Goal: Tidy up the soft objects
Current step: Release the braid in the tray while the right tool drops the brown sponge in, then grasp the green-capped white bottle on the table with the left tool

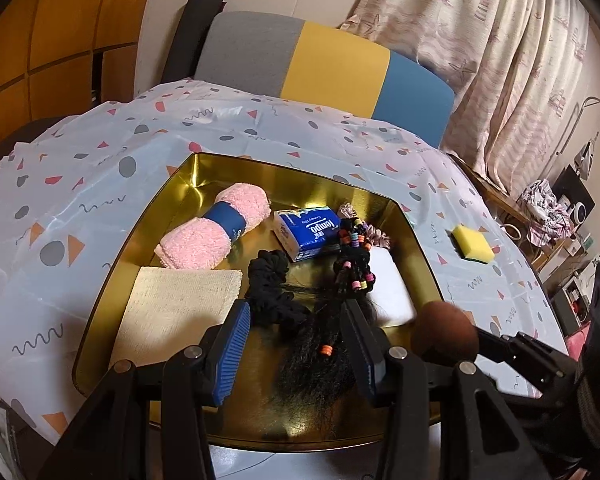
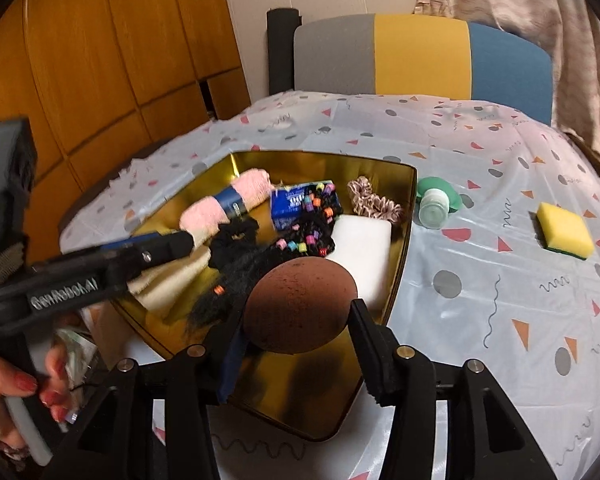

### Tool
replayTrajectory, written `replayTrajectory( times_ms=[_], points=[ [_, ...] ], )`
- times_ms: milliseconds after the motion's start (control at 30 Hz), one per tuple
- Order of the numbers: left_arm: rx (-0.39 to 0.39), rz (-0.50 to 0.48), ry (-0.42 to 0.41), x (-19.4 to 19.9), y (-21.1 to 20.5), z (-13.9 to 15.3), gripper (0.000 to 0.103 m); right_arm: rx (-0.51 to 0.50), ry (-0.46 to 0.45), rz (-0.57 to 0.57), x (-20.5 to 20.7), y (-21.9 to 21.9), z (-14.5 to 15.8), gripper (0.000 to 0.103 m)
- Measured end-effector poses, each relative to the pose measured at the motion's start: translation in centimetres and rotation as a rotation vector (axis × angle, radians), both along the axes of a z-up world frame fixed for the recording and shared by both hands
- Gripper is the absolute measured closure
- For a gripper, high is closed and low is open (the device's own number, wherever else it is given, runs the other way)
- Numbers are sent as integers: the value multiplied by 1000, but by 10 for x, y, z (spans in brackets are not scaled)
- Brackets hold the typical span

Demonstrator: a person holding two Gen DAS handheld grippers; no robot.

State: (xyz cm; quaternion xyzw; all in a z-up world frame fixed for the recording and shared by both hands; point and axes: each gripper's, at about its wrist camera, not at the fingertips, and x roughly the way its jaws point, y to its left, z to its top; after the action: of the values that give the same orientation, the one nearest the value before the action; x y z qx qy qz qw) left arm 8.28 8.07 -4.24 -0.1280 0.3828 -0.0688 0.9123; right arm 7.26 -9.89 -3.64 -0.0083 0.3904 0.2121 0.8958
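The right gripper (image 2: 296, 316) pinches the brown sponge (image 2: 300, 304) above the tin's (image 2: 410, 200) near edge, ready for release inside. The left gripper (image 1: 296, 344) hangs spread over the hairpiece (image 1: 320, 360), gripping nothing. The yellow sponge (image 2: 566, 230) lies near the tabletop's right edge.

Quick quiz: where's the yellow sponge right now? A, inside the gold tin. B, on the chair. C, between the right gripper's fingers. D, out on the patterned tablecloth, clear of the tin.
D: the yellow sponge lies on the patterned tablecloth, apart from the gold tin; the right gripper holds a brown makeup sponge instead.
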Motion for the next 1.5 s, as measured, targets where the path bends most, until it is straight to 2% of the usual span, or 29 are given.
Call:
replayTrajectory(
  times_ms=[133,167,233,433,567,867,1200,1300,1433,1500],
  points=[
    [-4,8,1,0,1,1,55,-20,-9,-3,-1,2,-3,50],
    [-5,8,0,-1,1,1,55,-16,-12,-5,-2,1,-2,46],
    [-6,4,-1,-1,0,1,55,-3,-21,-18,-3,-3,1,41],
    [-15,-29,-1,-3,-6,0,55,45,-35,-85,-5,-20,7,40],
    [-25,-73,-7,-6,-16,-1,55,81,-32,-146,-5,-41,9,34],
    [-45,-208,-13,-16,-45,-1,55,123,12,-277,-2,-86,-4,34],
    [-63,-276,0,-17,-69,4,55,143,51,-402,4,-131,-23,34],
    [-39,-300,-13,-12,-86,13,55,145,39,-428,5,-140,-26,34],
    [-1,-346,-40,7,-114,33,38,147,15,-465,7,-159,-32,34],
    [9,-371,-59,22,-132,46,38,150,1,-487,8,-171,-35,34]
  ],
)
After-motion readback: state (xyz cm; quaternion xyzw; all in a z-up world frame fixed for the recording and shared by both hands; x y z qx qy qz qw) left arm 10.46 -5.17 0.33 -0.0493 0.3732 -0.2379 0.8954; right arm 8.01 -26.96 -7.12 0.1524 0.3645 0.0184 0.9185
